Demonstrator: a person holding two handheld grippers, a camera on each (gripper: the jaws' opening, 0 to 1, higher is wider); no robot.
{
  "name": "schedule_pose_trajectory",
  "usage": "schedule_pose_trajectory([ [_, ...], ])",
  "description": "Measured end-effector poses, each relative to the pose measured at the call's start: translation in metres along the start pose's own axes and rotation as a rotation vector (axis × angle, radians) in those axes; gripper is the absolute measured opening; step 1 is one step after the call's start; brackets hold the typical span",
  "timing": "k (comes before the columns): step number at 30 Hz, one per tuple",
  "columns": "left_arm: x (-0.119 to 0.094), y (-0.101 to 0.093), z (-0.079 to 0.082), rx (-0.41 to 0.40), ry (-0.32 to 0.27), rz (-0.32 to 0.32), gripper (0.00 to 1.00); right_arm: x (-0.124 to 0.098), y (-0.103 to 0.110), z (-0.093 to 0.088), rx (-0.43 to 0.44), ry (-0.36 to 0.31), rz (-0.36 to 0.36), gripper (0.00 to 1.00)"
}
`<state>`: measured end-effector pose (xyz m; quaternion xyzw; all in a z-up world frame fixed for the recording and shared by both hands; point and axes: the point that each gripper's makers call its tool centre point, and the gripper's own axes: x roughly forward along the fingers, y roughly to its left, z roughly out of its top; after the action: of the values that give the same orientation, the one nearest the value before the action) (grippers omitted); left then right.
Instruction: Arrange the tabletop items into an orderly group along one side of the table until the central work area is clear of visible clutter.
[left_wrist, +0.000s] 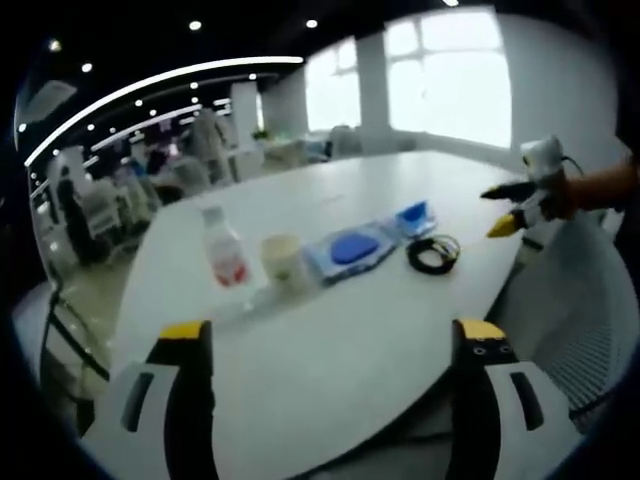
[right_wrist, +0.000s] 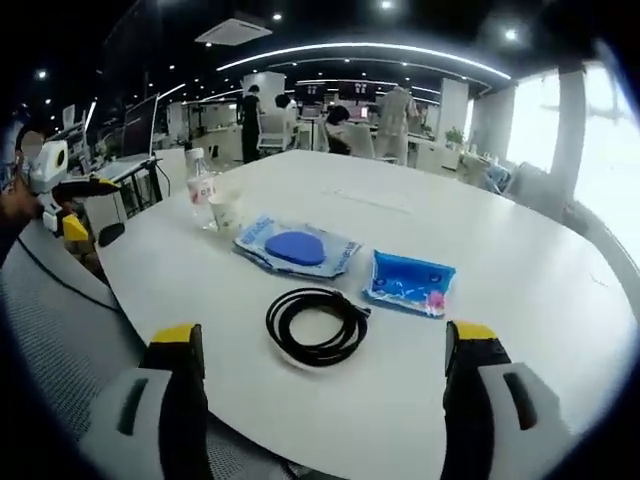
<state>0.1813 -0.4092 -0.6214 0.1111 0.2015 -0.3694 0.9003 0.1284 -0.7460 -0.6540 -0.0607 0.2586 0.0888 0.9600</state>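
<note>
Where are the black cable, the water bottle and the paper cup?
Black cable (right_wrist: 316, 327): right gripper view, front of the coil.
Water bottle (left_wrist: 227, 258): left gripper view, its label.
Paper cup (left_wrist: 284, 262): left gripper view, its side.

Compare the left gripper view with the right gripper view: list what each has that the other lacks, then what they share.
Left gripper view alone: bright windows behind the table, and the right gripper entering, open. Right gripper view alone: people standing in the office beyond, and the left gripper entering, open. Shared: the table with bottle, cup, blue pack, blue pouch and coiled cable.
</note>
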Motion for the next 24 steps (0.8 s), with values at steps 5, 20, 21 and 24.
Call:
schedule_pose_trajectory([
  [5, -0.003, 0.005, -0.001, -0.013, -0.019, 0.030, 0.98, -0.010, -0.002, -0.001, -0.001, -0.028, -0.050, 1.00],
  [20, -0.005, 0.016, -0.009, -0.029, -0.027, 0.073, 0.97, -0.021, -0.017, -0.014, 0.036, -0.019, -0.130, 1.00],
  [21, -0.005, 0.016, -0.008, -0.025, -0.029, 0.074, 0.97, -0.021, -0.017, -0.013, 0.036, -0.023, -0.131, 1.00],
  [24, -0.005, 0.015, -0.006, -0.020, -0.047, 0.073, 0.97, -0.021, -0.019, -0.013, 0.033, -0.026, -0.139, 1.00],
])
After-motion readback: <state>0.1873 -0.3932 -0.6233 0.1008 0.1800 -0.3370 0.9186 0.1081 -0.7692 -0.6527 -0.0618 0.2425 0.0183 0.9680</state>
